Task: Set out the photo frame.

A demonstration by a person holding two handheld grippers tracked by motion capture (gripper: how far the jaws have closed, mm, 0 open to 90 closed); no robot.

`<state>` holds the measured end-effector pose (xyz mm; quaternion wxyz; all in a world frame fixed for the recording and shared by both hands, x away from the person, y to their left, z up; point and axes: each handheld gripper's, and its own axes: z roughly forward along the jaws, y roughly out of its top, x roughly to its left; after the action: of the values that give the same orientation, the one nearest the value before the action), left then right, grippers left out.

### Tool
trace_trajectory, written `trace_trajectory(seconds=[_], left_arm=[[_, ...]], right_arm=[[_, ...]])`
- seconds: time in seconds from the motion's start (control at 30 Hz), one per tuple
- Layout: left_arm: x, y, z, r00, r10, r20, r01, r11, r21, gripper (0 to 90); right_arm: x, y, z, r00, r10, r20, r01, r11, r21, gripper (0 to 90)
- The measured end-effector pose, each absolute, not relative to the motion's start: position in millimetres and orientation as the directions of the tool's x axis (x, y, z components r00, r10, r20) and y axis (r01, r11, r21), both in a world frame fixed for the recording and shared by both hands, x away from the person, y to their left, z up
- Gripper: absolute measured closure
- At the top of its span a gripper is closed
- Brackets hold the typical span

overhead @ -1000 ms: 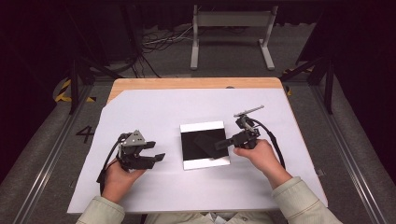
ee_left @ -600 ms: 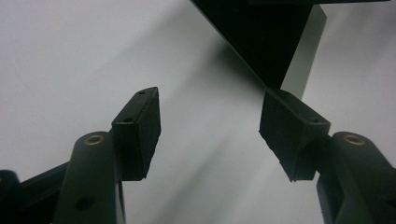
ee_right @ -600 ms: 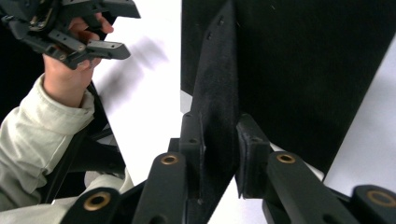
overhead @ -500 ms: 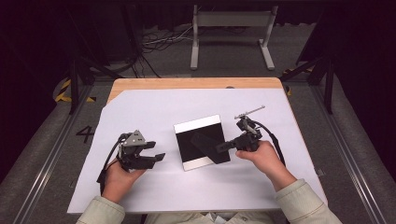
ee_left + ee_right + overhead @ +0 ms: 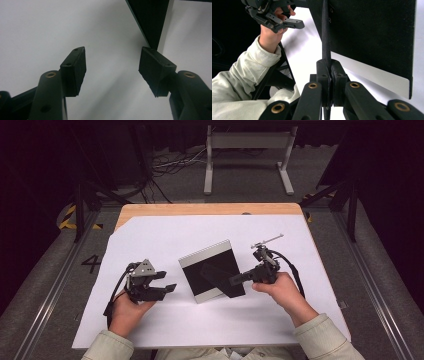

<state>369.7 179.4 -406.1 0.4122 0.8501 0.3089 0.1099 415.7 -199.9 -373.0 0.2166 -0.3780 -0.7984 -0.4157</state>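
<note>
Two grippers: right gripper just closed, clamping black flap, edge-on; left gripper wide, empty

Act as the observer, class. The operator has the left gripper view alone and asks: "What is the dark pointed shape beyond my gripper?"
Observer: It is a corner of a flat black panel with a white strip along one edge. It lies on the white sheet.
Operator: Is anything holding it?
Observer: Yes. The right gripper is shut on a thin black flap that stands off the panel. Its jaws have just been closing, with the flap between them.
Operator: How does my gripper sit relative to the panel?
Observer: In the high view, the left gripper sits to the panel's left, apart from it.
</note>
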Motion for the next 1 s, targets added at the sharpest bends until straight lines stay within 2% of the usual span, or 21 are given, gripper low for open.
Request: trace_trajectory(seconds=[0.53, 0.8, 1.0], left_arm=[[370, 180, -406, 0.784, 0.618, -0.066, 0.432, -0.466, 0.772, 39.4], [370, 180, -406, 0.783, 0.618, -0.068, 0.435, -0.466, 0.77, 39.4], [369, 180, -406, 0.784, 0.617, -0.067, 0.433, -0.466, 0.771, 39.4]], right_arm=[[417, -192, -367, -0.649, 0.409, 0.642, 0.761, 0.342, 0.552, 87.5], [416, -194, -359, -0.688, 0.413, 0.597, 0.72, 0.291, 0.63, 87.5], [415, -194, -356, -0.72, 0.45, 0.529, 0.672, 0.261, 0.693, 87.5]])
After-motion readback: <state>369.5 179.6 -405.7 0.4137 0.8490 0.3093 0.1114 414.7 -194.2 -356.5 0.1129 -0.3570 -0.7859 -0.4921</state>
